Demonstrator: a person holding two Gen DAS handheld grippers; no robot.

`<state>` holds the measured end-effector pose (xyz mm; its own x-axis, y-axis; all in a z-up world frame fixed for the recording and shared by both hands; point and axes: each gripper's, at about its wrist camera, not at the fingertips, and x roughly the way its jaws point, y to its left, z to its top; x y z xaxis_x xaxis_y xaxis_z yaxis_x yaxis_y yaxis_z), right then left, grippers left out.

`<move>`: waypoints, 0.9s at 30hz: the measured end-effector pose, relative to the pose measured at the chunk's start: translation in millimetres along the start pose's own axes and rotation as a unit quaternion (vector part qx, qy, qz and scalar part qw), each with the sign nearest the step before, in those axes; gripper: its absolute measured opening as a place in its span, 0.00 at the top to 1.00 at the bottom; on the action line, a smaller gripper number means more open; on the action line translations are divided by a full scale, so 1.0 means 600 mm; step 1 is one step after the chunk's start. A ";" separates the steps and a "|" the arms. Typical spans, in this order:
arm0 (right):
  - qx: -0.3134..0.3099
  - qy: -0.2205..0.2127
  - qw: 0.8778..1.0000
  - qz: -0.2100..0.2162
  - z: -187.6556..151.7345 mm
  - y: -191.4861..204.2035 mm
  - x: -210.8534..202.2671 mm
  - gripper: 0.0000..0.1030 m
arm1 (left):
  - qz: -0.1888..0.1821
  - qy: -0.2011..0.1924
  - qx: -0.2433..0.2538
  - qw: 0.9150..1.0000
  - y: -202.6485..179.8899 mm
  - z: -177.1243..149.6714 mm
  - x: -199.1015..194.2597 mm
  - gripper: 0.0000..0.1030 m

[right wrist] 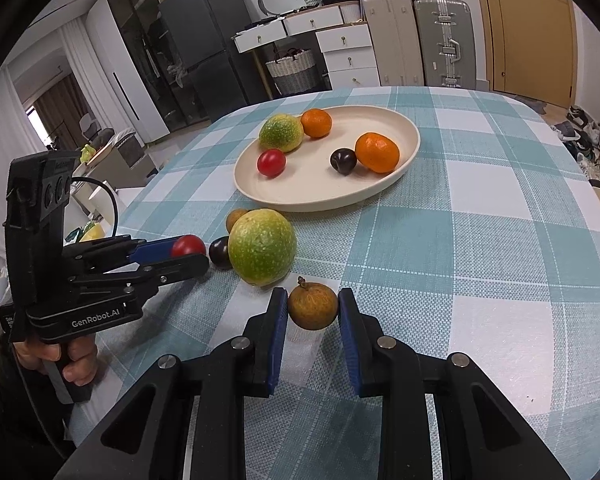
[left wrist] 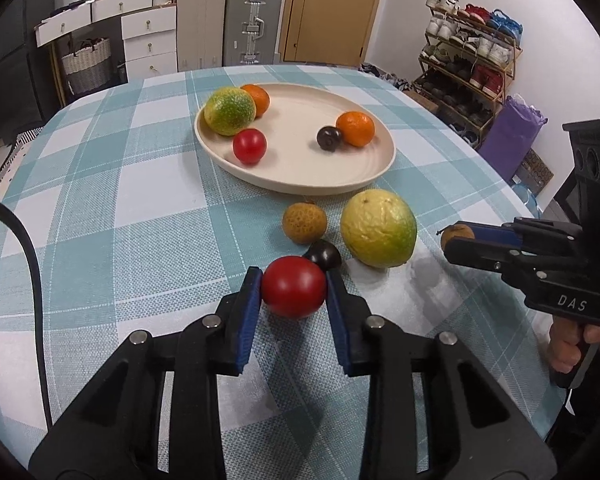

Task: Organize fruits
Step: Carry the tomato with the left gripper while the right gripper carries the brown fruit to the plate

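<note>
Clamped between the blue pads of the left claw (left wrist: 294,286), a red tomato (left wrist: 294,286) sat low over the checked cloth of the bench (left wrist: 100,240), and the right claw (right wrist: 313,307) was likewise closed on a small brown longan (right wrist: 313,307) with a short stem. Touching the far side of the held tomato lay a dark plum (left wrist: 324,254), and just beyond it a second brown longan (left wrist: 304,223) and a large yellow-green fruit (left wrist: 378,232) stood close together, crowding the straight line toward the cream plate (left wrist: 300,176). On that plate lay a green-and-orange speckled fruit (left wrist: 230,111) touching an orange (left wrist: 257,98), a smaller red tomato (left wrist: 249,146) near the front rim, and a second dark plum (left wrist: 329,138) against another orange (left wrist: 355,129); the plate's middle was bare. Cloth to the left of the plate and in front of both claws lay open. Beyond the bench's far edge stood drawers (left wrist: 148,40), a silver suitcase (left wrist: 254,20) and a shoe rack (left wrist: 468,60), well apart from the fruit.
</note>
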<state>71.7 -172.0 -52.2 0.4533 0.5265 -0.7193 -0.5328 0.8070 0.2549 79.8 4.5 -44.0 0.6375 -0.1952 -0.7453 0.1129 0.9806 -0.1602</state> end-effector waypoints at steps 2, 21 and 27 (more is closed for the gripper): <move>0.000 -0.005 1.000 -0.001 0.003 0.000 -0.003 0.75 | -0.002 -0.007 -0.007 1.000 0.003 0.002 -0.007 0.72; -0.014 -0.042 0.999 -0.006 0.059 0.006 -0.020 0.75 | -0.002 -0.072 -0.020 0.997 0.006 0.053 -0.052 0.72; -0.017 -0.049 0.999 -0.006 0.074 0.003 -0.018 0.75 | 0.002 -0.079 -0.019 0.997 0.005 0.070 -0.049 0.72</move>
<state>97.6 -164.0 -15.4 0.5265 0.5411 -0.6557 -0.5497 0.8051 0.2230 93.5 14.0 4.5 0.7502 -0.1841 -0.6351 0.0844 0.9793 -0.1841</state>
